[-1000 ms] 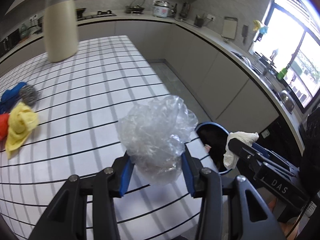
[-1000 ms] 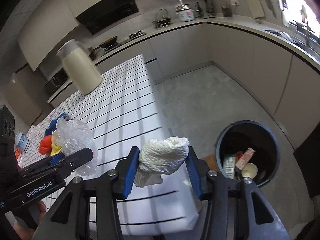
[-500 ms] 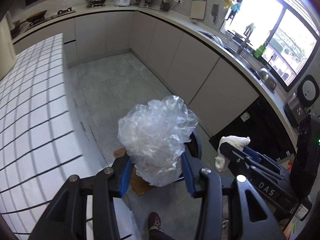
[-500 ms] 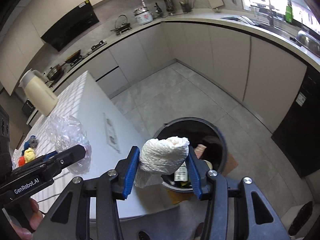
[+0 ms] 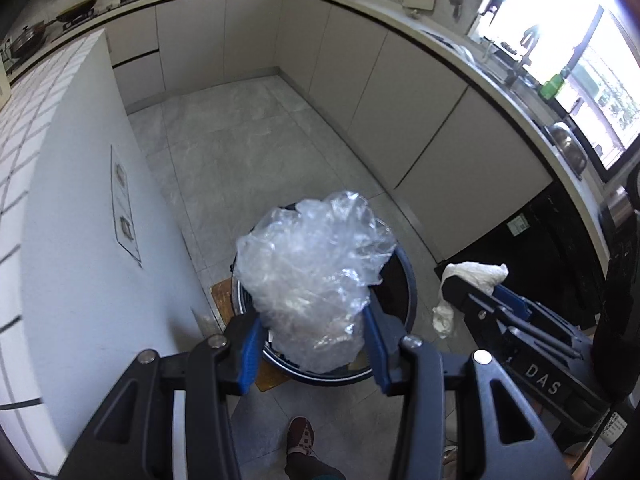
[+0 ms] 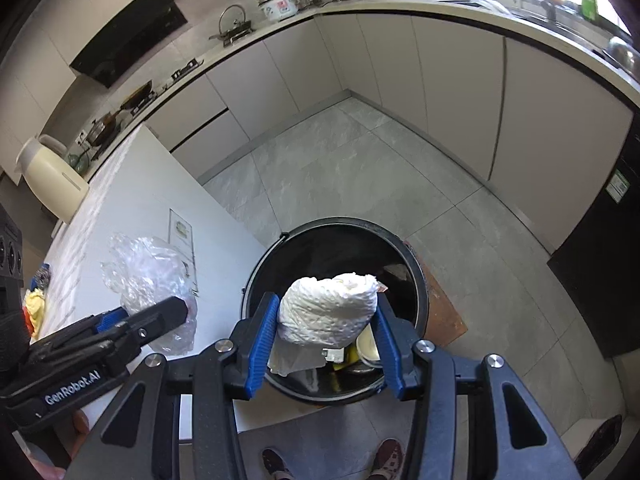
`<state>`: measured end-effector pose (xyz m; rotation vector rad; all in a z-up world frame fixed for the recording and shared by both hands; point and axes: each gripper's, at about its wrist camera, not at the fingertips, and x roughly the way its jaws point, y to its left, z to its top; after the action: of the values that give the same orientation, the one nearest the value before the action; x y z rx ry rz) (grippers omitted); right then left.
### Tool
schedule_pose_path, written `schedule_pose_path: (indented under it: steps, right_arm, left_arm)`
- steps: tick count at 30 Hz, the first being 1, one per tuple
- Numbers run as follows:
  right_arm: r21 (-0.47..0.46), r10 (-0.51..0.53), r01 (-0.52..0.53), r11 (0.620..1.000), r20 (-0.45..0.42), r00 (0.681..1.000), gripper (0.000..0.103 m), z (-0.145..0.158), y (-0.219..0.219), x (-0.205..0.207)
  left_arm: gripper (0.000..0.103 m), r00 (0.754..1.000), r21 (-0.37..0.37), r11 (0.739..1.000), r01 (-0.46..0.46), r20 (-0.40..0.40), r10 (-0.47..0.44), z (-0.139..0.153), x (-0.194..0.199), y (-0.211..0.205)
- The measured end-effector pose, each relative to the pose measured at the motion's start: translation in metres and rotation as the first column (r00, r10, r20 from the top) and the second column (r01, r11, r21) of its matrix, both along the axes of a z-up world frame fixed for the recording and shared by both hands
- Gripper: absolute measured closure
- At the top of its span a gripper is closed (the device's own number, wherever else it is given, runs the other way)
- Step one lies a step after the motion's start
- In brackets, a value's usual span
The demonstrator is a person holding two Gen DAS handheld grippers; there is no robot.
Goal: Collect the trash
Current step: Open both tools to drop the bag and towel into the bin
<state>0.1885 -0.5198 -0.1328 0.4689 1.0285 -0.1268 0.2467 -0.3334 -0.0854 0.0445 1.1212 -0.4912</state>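
Observation:
My left gripper (image 5: 312, 344) is shut on a crumpled clear plastic bag (image 5: 312, 280) and holds it above the round black trash bin (image 5: 404, 280) on the floor. My right gripper (image 6: 326, 344) is shut on a white paper wad (image 6: 328, 312) and holds it above the same bin (image 6: 304, 248), which holds several bits of trash. The right gripper with the wad (image 5: 472, 276) shows at the right of the left wrist view. The left gripper with the bag (image 6: 148, 276) shows at the left of the right wrist view.
The white island (image 5: 80, 240) stands left of the bin; a cream jug (image 6: 52, 180) and coloured cloths (image 6: 34, 304) sit on it. A brown mat (image 6: 444, 312) lies under the bin. Grey cabinets (image 5: 400, 92) line the far walls. My shoes (image 6: 388, 456) are below.
Both grippers have swung from over the island to above the trash bin, still holding the bag and the wad. The bin now lies directly under both.

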Motion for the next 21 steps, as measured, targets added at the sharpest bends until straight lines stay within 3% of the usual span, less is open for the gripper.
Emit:
schedule_pose_path:
  steps: [6,10,15,17,19,21]
  right_arm:
    - [0.021,0.052,-0.052,0.998,-0.012,0.999,0.049,-0.028,-0.011,0.020]
    - [0.024,0.070,-0.070,0.997,-0.021,0.997,0.038,-0.043,-0.014,0.029]
    - [0.038,0.046,-0.046,0.998,-0.002,0.999,0.038,-0.046,-0.025,0.023]
    - [0.030,0.037,-0.036,0.999,-0.005,0.999,0.038,-0.047,-0.028,0.020]
    - [0.013,0.021,-0.021,1.000,-0.010,1.000,0.038,-0.048,-0.033,0.016]
    - [0.003,0.009,-0.009,1.000,-0.019,1.000,0.038,-0.050,-0.036,0.014]
  left_arm:
    - [0.057,0.997,0.017,0.998,-0.058,-0.040,0.059,-0.027,0.009,-0.010]
    - [0.057,0.994,0.027,0.996,-0.087,-0.058,0.088,-0.039,0.012,-0.014]
    - [0.055,0.994,0.044,0.995,-0.089,-0.064,0.091,-0.047,0.013,-0.025]
    - [0.051,0.993,0.053,0.995,-0.086,-0.074,0.090,-0.052,0.015,-0.032]
    - [0.036,0.992,0.072,0.994,-0.084,-0.092,0.090,-0.059,0.019,-0.038]
    - [0.030,0.990,0.099,0.991,-0.092,-0.098,0.102,-0.063,0.022,-0.043]
